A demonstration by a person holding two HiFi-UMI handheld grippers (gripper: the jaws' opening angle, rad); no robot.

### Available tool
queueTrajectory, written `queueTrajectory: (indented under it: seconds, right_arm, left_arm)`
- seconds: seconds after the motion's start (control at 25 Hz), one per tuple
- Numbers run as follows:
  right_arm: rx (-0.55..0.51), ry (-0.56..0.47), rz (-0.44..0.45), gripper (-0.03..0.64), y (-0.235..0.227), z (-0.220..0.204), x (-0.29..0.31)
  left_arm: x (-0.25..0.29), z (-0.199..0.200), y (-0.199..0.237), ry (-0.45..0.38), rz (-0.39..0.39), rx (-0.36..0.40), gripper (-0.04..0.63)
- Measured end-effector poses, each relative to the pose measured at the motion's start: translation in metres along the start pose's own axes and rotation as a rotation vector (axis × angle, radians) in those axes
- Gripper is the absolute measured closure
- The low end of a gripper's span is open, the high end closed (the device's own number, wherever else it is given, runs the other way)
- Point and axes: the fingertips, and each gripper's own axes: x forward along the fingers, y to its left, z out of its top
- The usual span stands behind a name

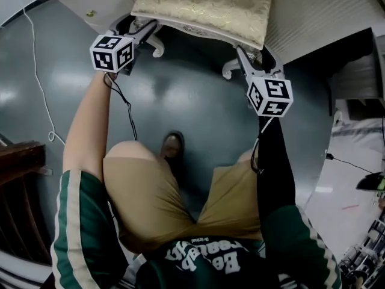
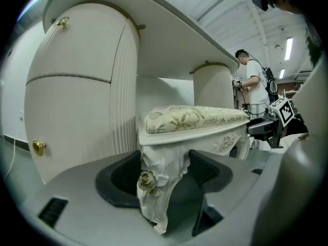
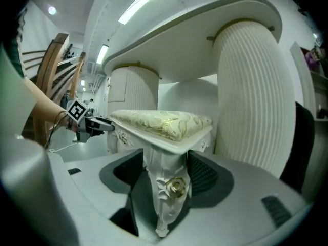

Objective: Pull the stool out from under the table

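- The stool (image 1: 204,5) stands at 12 o'clock in the head view. Its cushioned seat is tucked into the gap under the desk (image 2: 154,40), between the desk's two rounded side cabinets, and its near edge faces the person.
- The left tool (image 1: 147,32) reaches to 11 o'clock. Its jaws are spread and straddle the stool's near left leg (image 2: 154,188). There is a gap at the right-hand pad, so nothing is clamped yet.
- The right tool (image 1: 243,56) reaches to 1 o'clock and likewise has the near right leg (image 3: 166,188) between parted jaws. The pads sit close to the carved wood but do not appear to press on it.
- Both legs stand upright, and each tool comes in almost level, so it crosses its leg just under the seat rim. The seat's long side runs from 9 to 3 o'clock.
- Neither hand is nearer, since each has its own leg on its own side.
- The coming move probably calls for both tools to close on the legs, then an even pull toward 6 o'clock across the floor (image 1: 180,101). An uneven pull would likely swing the stool against a cabinet.
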Motion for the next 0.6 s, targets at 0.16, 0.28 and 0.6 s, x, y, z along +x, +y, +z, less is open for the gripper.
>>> queueTrajectory:
  seconds: [0.16,0.28,0.6]
  right_arm:
    - [-0.053,0.022,0.013,0.352,-0.006,-0.003,0.005]
    - [-0.062,0.021,0.042,0.347,-0.008,-0.002,0.005]
    - [-0.062,0.016,0.066,0.339,-0.008,-0.001,0.003]
  left_arm:
    - [0.001,0.0,-0.003,0.035,0.031,0.012,0.279]
    - [-0.003,0.004,-0.005,0.036,0.073,-0.019,0.288]
    - [-0.01,0.006,-0.005,0.06,0.115,0.087,0.364]
